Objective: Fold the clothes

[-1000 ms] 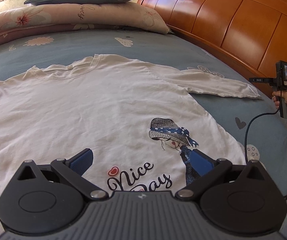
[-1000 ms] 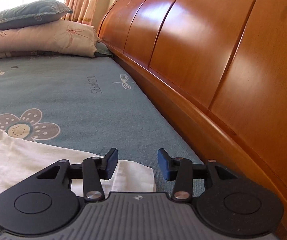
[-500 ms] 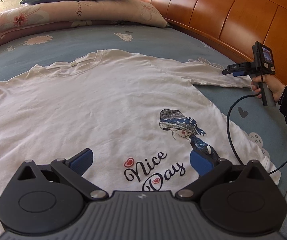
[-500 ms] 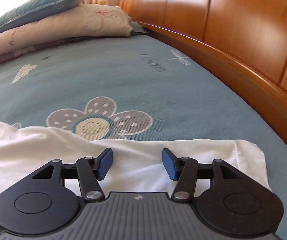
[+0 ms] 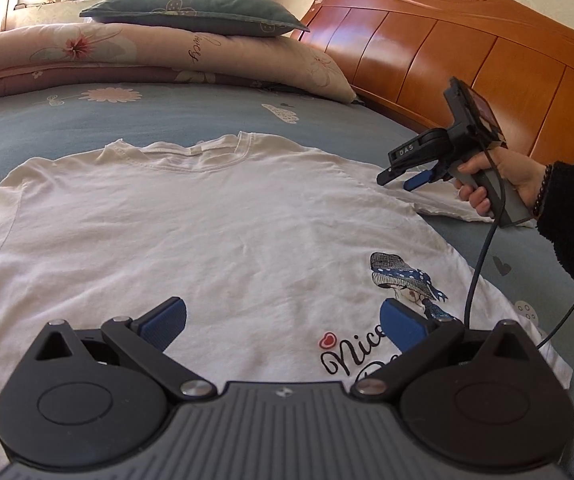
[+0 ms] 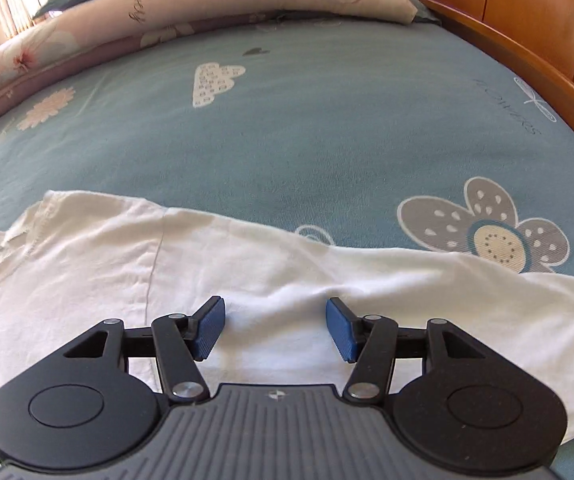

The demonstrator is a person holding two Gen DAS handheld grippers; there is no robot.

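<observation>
Across the bed [image 5: 191, 120], on its blue sheet printed with flowers and clouds, we see a white shirt [image 5: 215, 232] spread flat, collar toward the stacked pillows [image 5: 175, 40] and the wooden headboard [image 5: 467, 60] running along the right. Our left gripper [image 5: 283, 320] hangs over the lower front of the shirt, just left of the "Nice Day" print; its jaws stand wide apart with only flat cloth below them and nothing caught between. Our right gripper [image 6: 275, 328] is seen over the shirt's right sleeve [image 6: 427, 292], near where the sleeve joins the shoulder seam. Its jaws have just been opening and now stand well apart; the sleeve lies beneath the gap, with a soft ridge of cloth running between the blue pads [image 6: 207, 330], but the pads do not press on it. From the left wrist view we see the right hand [image 5: 499, 184] around that gripper's handle, a dark sleeve at the wrist, and a cable [image 5: 479, 272] trailing down over the shirt's right edge. Beyond the sleeve the sheet shows a large grey flower.
</observation>
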